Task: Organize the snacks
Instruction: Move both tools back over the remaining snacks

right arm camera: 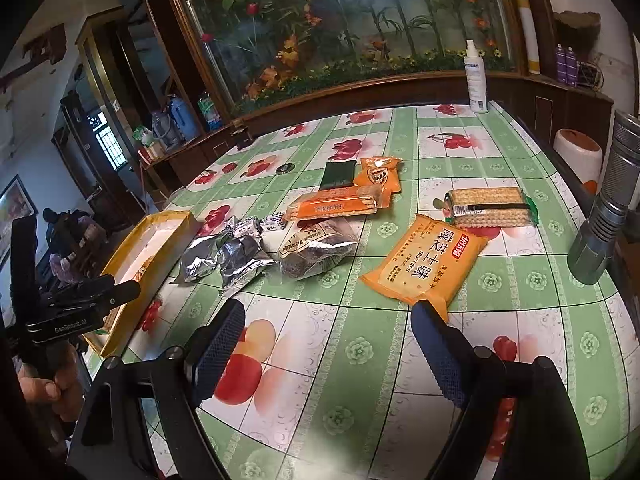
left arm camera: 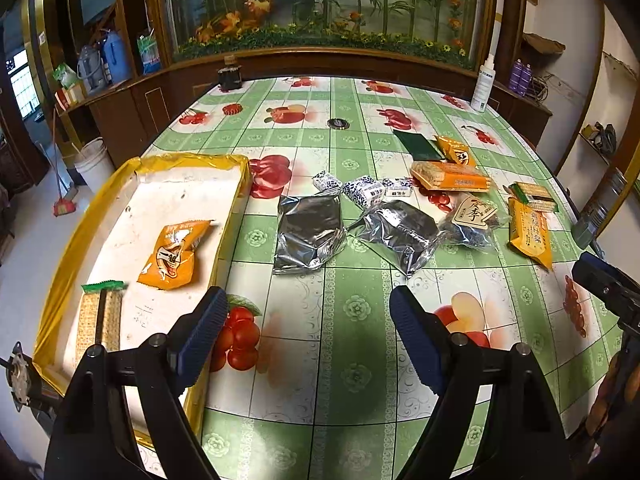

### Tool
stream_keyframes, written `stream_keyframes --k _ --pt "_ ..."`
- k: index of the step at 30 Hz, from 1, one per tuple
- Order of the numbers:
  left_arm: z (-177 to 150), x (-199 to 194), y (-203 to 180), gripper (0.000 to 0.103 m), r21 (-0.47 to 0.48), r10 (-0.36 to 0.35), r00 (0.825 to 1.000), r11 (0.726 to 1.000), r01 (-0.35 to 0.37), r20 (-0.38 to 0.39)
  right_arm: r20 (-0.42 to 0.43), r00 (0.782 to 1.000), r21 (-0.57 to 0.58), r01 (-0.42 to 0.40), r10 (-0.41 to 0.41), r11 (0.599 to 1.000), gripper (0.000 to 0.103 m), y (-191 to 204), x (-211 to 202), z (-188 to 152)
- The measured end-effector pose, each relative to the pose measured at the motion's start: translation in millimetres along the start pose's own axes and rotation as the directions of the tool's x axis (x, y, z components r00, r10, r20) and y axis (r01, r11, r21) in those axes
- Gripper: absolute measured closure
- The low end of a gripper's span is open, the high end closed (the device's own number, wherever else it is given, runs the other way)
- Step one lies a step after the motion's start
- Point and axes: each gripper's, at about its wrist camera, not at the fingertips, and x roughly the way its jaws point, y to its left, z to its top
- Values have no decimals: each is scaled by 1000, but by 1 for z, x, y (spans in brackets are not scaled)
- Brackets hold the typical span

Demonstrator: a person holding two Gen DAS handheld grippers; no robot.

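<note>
A yellow-rimmed tray lies at the table's left with an orange snack packet and a cracker pack in it. My left gripper hangs open and empty over bare tablecloth, just right of the tray. Ahead lie two silver foil bags, small blue-white candies, a dark snack bag and orange biscuit packs. My right gripper is open and empty; its right finger sits at the near edge of an orange cheese-biscuit pack. A cracker pack lies beyond.
A white spray bottle stands at the table's far right edge, a small dark jar at the far left. A metal flashlight stands off the right edge. A dark green packet and a round lid lie mid-table.
</note>
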Motion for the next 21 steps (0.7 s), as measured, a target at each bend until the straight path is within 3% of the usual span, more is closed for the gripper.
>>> stream_keyframes --k 21 --pt "14 9 -52 20 136 -33 999 990 33 -1 -22 999 48 33 -32 998 16 -22 6 -1"
